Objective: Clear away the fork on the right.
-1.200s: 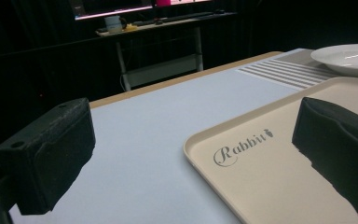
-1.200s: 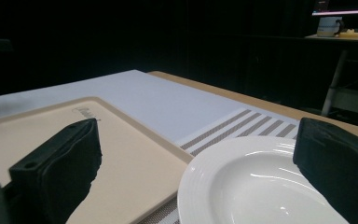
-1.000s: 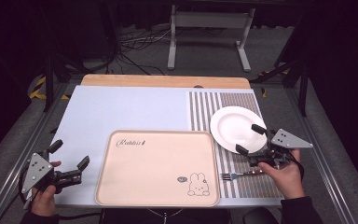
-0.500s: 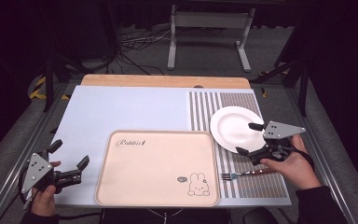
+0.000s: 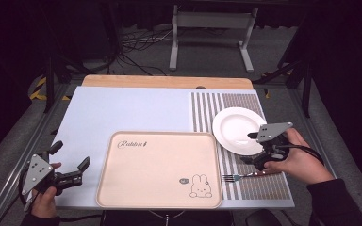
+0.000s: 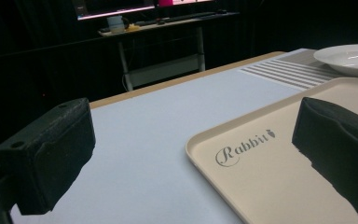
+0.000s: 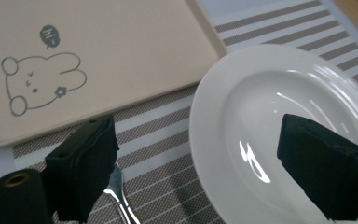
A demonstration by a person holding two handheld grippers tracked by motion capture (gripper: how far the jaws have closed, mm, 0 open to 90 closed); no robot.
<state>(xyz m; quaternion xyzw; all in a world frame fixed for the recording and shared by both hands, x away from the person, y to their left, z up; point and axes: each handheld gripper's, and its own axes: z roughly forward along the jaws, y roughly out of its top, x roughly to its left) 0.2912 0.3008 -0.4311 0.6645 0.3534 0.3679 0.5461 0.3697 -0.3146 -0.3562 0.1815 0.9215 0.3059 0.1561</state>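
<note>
Fingers of the right gripper [image 5: 252, 147] stand spread, though they have just been closing a little, with the near rim of the white plate [image 5: 238, 129] between them, not yet pinched. The plate sits on the striped mat [image 5: 207, 106], right of the tray [image 5: 158, 169]. A fork [image 5: 245, 176] lies just below. The left gripper [image 5: 68, 162] rests spread and empty on the tabletop [image 5: 122, 103].

1. Right gripper [image 7: 196, 172]: two black fingers [image 7: 81, 165] wide apart, jaws just closing slightly, nothing between them.
2. White plate [image 7: 270, 88]: empty, under the right-hand finger, on a striped mat [image 7: 168, 135].
3. Fork [image 7: 119, 193]: metal part beside the left-hand finger.
4. Beige tray [image 7: 121, 46]: rabbit drawing, upper left.
</note>
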